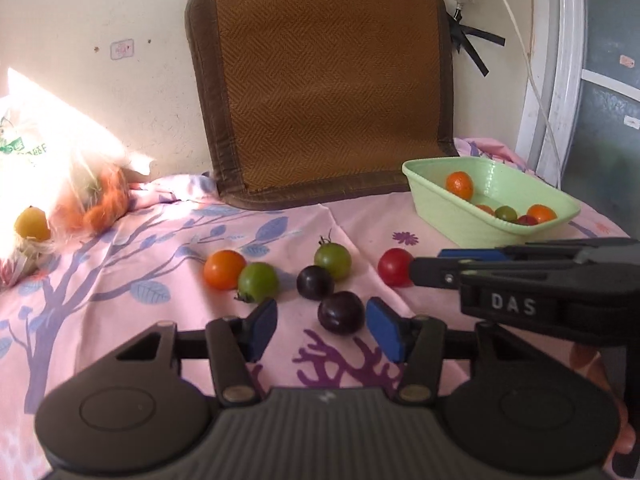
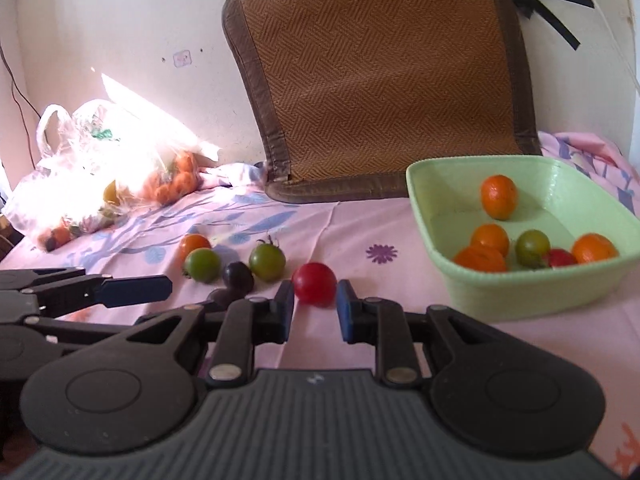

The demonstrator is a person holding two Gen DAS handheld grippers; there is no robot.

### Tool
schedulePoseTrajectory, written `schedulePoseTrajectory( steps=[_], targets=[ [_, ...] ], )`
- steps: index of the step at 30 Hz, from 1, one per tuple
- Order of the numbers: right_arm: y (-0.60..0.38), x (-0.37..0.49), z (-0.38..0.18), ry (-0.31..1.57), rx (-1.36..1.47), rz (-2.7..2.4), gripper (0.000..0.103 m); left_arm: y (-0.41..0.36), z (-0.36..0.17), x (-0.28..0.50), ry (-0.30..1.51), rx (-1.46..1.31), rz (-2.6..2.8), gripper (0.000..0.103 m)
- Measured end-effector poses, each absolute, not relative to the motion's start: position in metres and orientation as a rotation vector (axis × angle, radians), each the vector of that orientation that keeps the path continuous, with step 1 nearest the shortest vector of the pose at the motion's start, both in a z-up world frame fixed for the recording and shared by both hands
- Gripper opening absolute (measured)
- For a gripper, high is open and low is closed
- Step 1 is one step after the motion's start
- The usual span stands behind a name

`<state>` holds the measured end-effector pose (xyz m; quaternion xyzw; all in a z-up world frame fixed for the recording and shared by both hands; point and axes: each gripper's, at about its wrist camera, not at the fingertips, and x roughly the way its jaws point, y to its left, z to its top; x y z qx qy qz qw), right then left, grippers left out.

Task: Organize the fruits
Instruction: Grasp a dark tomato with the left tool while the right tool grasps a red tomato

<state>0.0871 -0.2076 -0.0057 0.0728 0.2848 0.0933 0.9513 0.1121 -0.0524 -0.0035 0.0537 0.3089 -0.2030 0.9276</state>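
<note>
Loose fruits lie on the pink cloth: an orange tomato [image 1: 224,269], two green tomatoes [image 1: 258,281] [image 1: 333,260], two dark purple ones [image 1: 315,282] [image 1: 341,312] and a red tomato [image 1: 395,267] [image 2: 314,283]. My left gripper [image 1: 321,326] is open, with the nearer purple tomato between its fingertips, untouched. My right gripper [image 2: 312,306] is open just in front of the red tomato, jaws either side of it; it shows from the side in the left wrist view [image 1: 432,270]. A green basket [image 2: 516,292] [image 1: 440,208] holds several fruits.
A woven brown mat [image 1: 328,84] leans on the wall behind. A plastic bag of fruit [image 2: 100,172] lies at the back left in bright sunlight. A yellow fruit [image 1: 32,223] sits by the bag. A window frame [image 1: 560,80] stands at right.
</note>
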Motion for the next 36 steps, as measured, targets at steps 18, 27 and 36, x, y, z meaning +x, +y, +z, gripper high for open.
schedulePoseTrajectory(
  steps=[18, 27, 36],
  targets=[
    [-0.224, 0.081, -0.002, 0.573, 0.249, 0.205, 0.032, -0.048, -0.018, 0.131, 0.691, 0.019, -0.493, 0.03],
    [-0.231, -0.027, -0.001, 0.518, 0.239, 0.126, 0.032, -0.04, -0.004, 0.051, 0.658, 0.026, -0.607, 0.03],
    [-0.227, -0.075, -0.021, 0.527, 0.214, 0.047, 0.033, -0.056, -0.018, -0.007, 0.638, 0.145, -0.627, 0.03]
  ],
)
